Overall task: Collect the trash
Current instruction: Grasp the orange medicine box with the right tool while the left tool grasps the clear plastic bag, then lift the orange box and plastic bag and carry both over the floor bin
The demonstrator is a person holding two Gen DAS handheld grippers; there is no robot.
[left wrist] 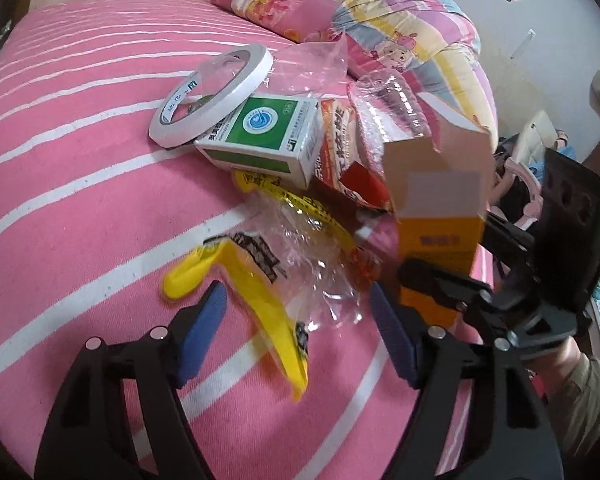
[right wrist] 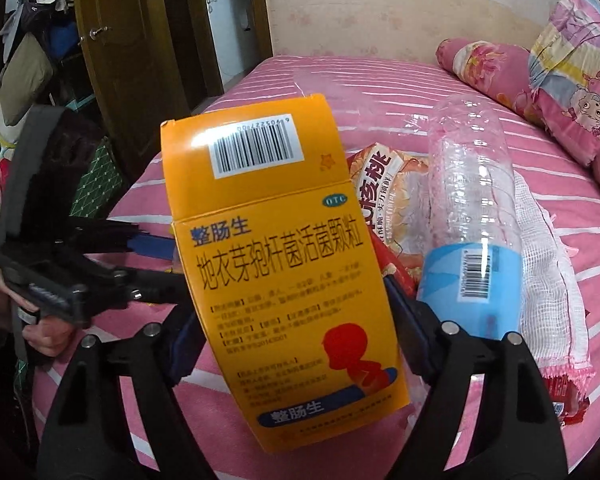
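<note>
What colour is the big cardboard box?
Orange cardboard box: orange with a white barcode label, clearest in right wrist view.

Pink striped bedsheet [left wrist: 80, 184], floral pillow [left wrist: 276, 4], wooden door [right wrist: 124, 64].

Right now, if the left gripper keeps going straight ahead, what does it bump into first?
Probably the yellow and clear plastic wrapper, lying between the left gripper and the green box. Depth is hard to judge.

The bed [left wrist: 80, 128], under a pink white-striped sheet, carried a tape roll [left wrist: 210, 94], yellow wrapper [left wrist: 256, 300], clear bottle [right wrist: 474, 216], mesh cloth [right wrist: 548, 264], snack bag [right wrist: 388, 208] and two pillows [left wrist: 276, 4].
</note>
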